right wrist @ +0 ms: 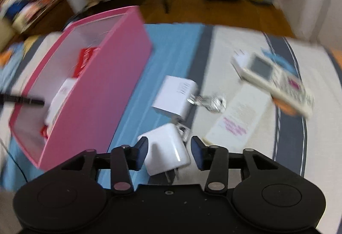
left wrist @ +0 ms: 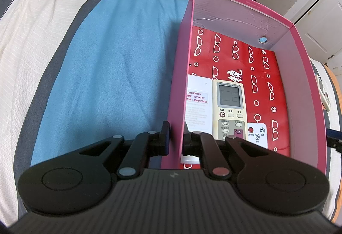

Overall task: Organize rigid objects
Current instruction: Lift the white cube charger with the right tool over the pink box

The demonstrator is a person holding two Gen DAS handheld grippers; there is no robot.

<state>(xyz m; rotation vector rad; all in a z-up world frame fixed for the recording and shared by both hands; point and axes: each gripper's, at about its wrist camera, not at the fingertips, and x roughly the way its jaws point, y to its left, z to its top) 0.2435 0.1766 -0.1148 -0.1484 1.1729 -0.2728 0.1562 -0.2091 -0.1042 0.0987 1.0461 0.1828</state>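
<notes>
A pink box (left wrist: 235, 9) stands on the bed; its floor is red with white glasses drawings. Inside lie a cream AC remote (left wrist: 229, 103), a white remote face down (left wrist: 197, 101) and a small white fan remote (left wrist: 257, 133). My left gripper (left wrist: 176, 138) is shut on the box's left wall (left wrist: 178, 84). In the right wrist view, blurred by motion, my right gripper (right wrist: 168, 151) is open around a white charger (right wrist: 168, 152), its fingers beside it. The box (right wrist: 96, 88) is to the left there.
On the bed to the right lie another white adapter (right wrist: 175, 97), a crumpled shiny object (right wrist: 211, 101), a white remote face down (right wrist: 237, 118) and a cream remote (right wrist: 275, 82). A blue cloth (left wrist: 111, 76) covers the bed. Shoes, bags and furniture are on the floor beyond.
</notes>
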